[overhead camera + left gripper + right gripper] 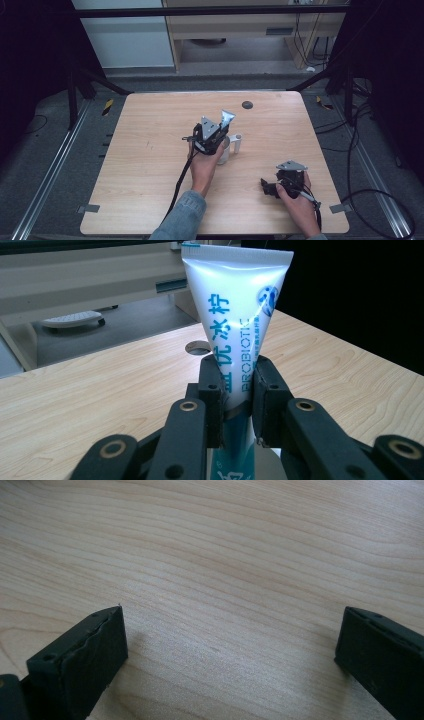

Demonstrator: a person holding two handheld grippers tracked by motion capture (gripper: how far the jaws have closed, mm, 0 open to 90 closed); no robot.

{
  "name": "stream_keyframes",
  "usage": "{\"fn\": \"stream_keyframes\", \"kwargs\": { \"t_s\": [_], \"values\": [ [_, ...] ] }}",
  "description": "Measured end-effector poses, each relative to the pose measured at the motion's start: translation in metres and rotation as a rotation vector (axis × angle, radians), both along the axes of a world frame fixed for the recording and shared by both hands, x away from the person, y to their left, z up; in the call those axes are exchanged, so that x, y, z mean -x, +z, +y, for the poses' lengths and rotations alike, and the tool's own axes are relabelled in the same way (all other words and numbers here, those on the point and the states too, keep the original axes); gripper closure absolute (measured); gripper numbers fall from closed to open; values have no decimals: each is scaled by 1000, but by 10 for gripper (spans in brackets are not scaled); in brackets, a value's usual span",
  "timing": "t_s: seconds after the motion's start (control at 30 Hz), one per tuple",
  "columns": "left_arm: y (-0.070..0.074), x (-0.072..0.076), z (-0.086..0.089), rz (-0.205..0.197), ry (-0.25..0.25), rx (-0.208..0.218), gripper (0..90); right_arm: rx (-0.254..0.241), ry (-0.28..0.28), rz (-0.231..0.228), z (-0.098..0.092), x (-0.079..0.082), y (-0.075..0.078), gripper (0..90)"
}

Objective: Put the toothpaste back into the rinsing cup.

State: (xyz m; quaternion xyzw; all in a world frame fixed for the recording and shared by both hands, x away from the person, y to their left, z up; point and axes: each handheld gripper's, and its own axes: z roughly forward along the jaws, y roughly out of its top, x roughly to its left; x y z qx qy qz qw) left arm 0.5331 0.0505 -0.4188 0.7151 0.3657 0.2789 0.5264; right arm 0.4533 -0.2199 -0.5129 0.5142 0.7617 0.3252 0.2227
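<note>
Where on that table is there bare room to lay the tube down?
The table's left half is bare wood, as is the far right corner past the hole. The middle is crowded: left gripper, tube, cup. The right gripper takes the near right.

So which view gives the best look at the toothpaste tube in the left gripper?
The left gripper view: the toothpaste tube stands upright and close, its print readable, with the left gripper clamped on it. The high view shows it small, as a tip behind that gripper. The right gripper view looks at the table.
</note>
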Motion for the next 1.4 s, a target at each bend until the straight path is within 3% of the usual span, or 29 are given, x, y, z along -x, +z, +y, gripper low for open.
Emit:
{"fn": "stream_keyframes", "kwargs": {
  "t_s": [1.4],
  "values": [
    [-6,-3,1,33,-10,-20,755,0,0,1,0,0,0,4]
  ]
}}
